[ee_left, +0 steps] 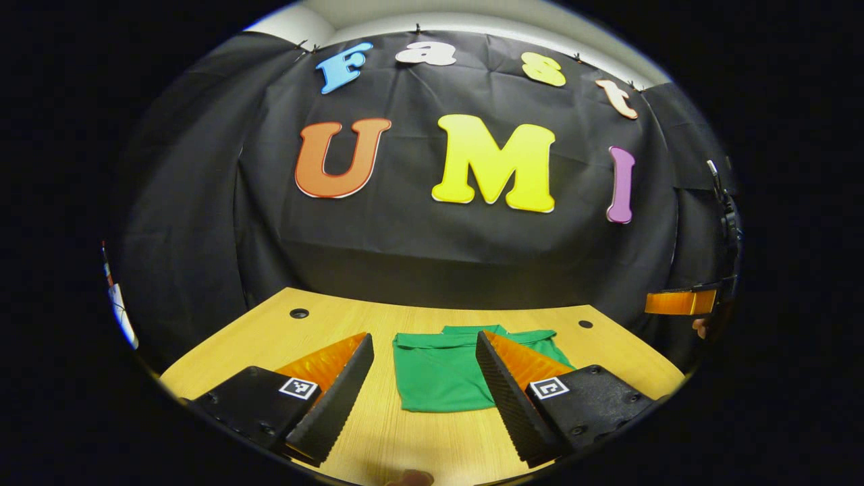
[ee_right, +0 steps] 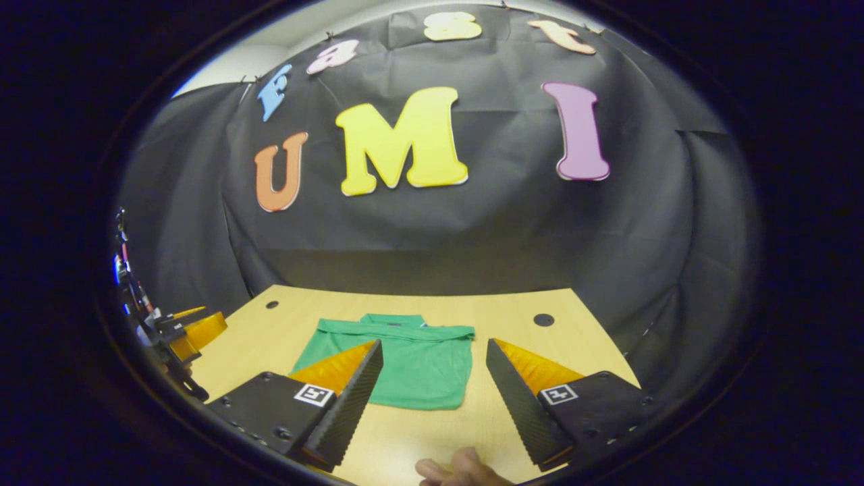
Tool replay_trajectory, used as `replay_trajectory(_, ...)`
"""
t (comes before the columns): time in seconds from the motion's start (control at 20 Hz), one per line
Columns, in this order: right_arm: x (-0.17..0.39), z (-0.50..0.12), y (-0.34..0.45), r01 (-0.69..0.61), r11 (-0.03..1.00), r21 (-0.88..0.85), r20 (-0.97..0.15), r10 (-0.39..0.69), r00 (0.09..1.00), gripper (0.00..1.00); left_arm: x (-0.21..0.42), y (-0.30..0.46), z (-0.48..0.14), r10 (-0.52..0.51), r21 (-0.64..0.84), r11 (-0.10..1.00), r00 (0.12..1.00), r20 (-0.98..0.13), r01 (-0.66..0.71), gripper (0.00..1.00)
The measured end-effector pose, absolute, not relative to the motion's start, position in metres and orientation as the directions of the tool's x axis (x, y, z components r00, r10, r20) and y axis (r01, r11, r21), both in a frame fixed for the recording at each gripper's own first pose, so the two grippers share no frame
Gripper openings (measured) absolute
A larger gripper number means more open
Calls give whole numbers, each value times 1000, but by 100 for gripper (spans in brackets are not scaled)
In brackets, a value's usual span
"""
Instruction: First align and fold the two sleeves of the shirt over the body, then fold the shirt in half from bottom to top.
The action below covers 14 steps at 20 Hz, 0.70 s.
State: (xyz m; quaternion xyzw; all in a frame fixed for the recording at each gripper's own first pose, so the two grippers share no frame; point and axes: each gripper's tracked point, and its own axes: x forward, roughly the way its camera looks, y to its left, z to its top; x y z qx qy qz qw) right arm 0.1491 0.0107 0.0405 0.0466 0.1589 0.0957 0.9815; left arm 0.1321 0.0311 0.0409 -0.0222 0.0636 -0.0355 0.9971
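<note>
Ribbed finger pads frame the bottom of each view, and both tools hang above the near edge of the pale wooden table (ee_left: 418,432) with nothing between their fingers. The left gripper (ee_left: 424,385) is spread wide, holding and touching nothing; the right gripper (ee_right: 435,391) is likewise spread wide and empty, with fingertips of a hand (ee_right: 459,469) at the bottom of its view. Each also appears at the side rim of the other's view, off to the edge of the table.

Just beyond the fingertips lies the green knit shirt (ee_left: 442,368), flat near the middle of the table, collar toward the far wall. It reads as a compact rectangle with a doubled band across its top edge, so by my judgement the sleeves are in and the bottom-to-top fold looks done or nearly so.

If any step is left, it is squaring up: check that the folded edge meets the collar line evenly, pinch only the top layers at the two near corners, lift both together, and lay them down without dragging the layers beneath.

Farther back, two dark round holes (ee_left: 299,313) sit near the table's far corners, below the black cloth wall (ee_left: 405,256).
</note>
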Motion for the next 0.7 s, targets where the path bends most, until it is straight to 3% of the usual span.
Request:
replay_trajectory(0.05,130,46,1,-161,981,107,-280,185,942,99,116,30,42,-74,-46,997,990,-117,69,98)
replay_trajectory(0.1,110,55,-6,-152,984,91,-254,171,952,95,100,27,45,-76,-40,997,991,-109,72,98)
replay_trajectory(0.35,19,77,-36,-92,995,47,-89,96,991,92,28,24,42,-37,-8,999,996,-78,36,98)
replay_trajectory(0.4,2,75,-41,-78,996,40,-69,81,994,96,17,23,37,-33,-3,999,996,-79,33,98)
replay_trajectory(0.45,-11,70,-45,-61,998,34,-64,63,996,92,7,21,31,-32,2,999,996,-83,33,98)
replay_trajectory(0.7,-46,33,-51,-35,999,41,-65,38,997,92,-20,25,14,-22,20,1000,997,-77,24,98)
